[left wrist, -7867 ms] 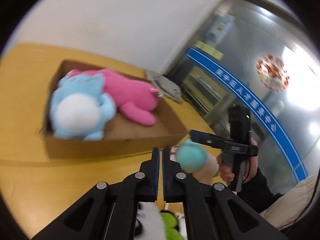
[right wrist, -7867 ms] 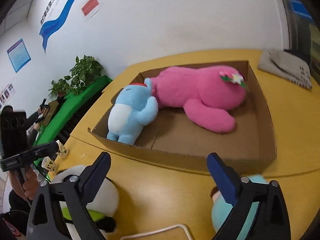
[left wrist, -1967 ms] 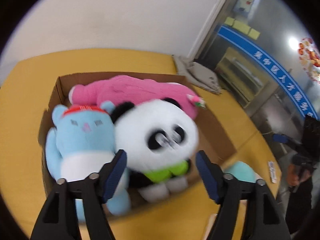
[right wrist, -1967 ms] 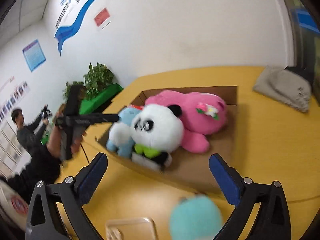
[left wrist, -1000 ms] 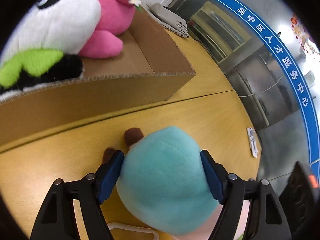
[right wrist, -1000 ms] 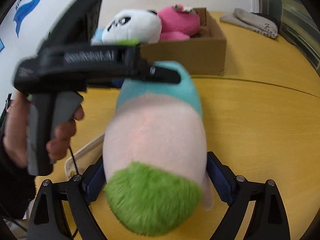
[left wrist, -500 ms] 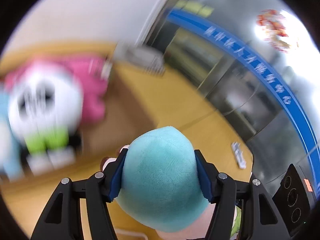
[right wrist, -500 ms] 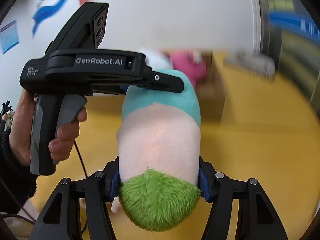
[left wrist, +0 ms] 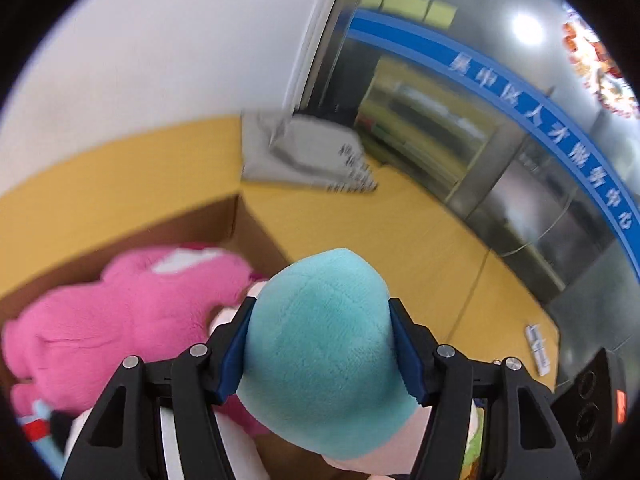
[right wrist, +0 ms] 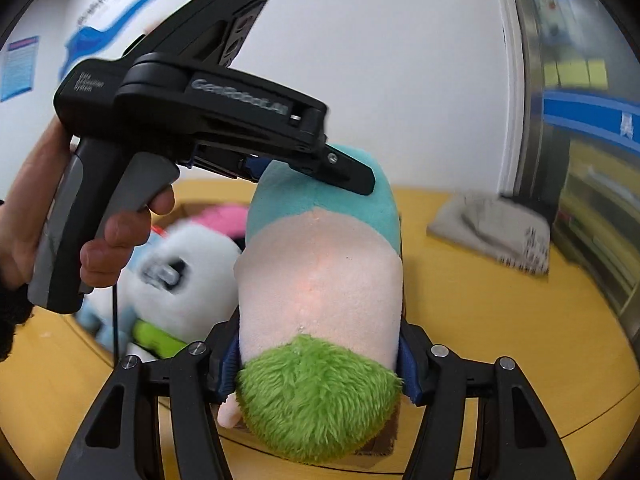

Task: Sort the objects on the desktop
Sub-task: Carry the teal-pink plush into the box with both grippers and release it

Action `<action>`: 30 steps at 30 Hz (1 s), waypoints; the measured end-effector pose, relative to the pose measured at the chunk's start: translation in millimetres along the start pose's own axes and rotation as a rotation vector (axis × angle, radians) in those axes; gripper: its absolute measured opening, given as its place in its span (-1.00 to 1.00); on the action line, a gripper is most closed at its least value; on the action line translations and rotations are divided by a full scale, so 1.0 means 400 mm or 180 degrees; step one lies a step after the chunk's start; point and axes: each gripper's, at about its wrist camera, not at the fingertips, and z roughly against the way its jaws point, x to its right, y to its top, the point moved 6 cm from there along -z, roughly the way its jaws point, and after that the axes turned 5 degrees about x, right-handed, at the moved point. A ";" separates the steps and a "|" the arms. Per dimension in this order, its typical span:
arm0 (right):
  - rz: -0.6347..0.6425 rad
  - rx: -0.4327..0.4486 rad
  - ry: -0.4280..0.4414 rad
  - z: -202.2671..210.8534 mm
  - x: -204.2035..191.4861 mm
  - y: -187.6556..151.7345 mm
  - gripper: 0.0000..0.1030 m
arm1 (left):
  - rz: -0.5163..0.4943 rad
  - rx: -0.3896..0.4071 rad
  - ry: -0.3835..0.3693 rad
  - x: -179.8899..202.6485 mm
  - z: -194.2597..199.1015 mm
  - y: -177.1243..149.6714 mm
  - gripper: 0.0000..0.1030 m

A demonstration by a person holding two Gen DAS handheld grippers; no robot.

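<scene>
A plush toy with a teal end (left wrist: 320, 344), a pale pink body (right wrist: 320, 280) and a green furry end (right wrist: 316, 396) is held in the air by both grippers. My left gripper (left wrist: 320, 348) is shut on its teal end. My right gripper (right wrist: 318, 364) is shut on it near the green end. The left gripper's black body (right wrist: 208, 108) shows in the right wrist view. Below lies a cardboard box (left wrist: 256, 232) with a pink plush (left wrist: 120, 312), a panda plush (right wrist: 180, 280) and a light blue plush (right wrist: 100, 328).
The yellow table (left wrist: 380, 232) carries a folded grey cloth (left wrist: 304, 156) beyond the box, also in the right wrist view (right wrist: 492, 232). A small white item (left wrist: 538, 348) lies near the table's right edge. Glass doors stand to the right.
Both grippers have lifted the teal and pink plush higher and carried it toward the box. It now hangs over the box's near right part, by the pink plush.
</scene>
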 end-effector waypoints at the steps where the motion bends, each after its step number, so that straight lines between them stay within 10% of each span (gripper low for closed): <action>1: 0.0003 -0.0090 -0.0032 -0.021 0.001 -0.019 0.29 | 0.0019 -0.0050 -0.0037 -0.012 -0.024 -0.014 0.22; 12: 0.0025 -0.1074 -0.0109 -0.011 -0.034 -0.130 0.54 | -0.0134 -0.0504 -0.0275 -0.021 -0.150 -0.136 0.23; 18: -0.0164 -0.0521 0.0188 0.145 -0.003 -0.027 0.54 | -0.0171 -0.0535 -0.0214 -0.020 -0.169 -0.138 0.23; 22: -0.0115 -0.0670 0.0245 0.117 -0.008 -0.050 -0.42 | -0.0168 -0.0536 -0.0203 -0.020 -0.171 -0.138 0.23; 30: 0.0012 -0.1078 0.0330 0.036 -0.021 -0.115 -0.41 | -0.0250 -0.0337 -0.0080 -0.006 -0.092 -0.092 0.17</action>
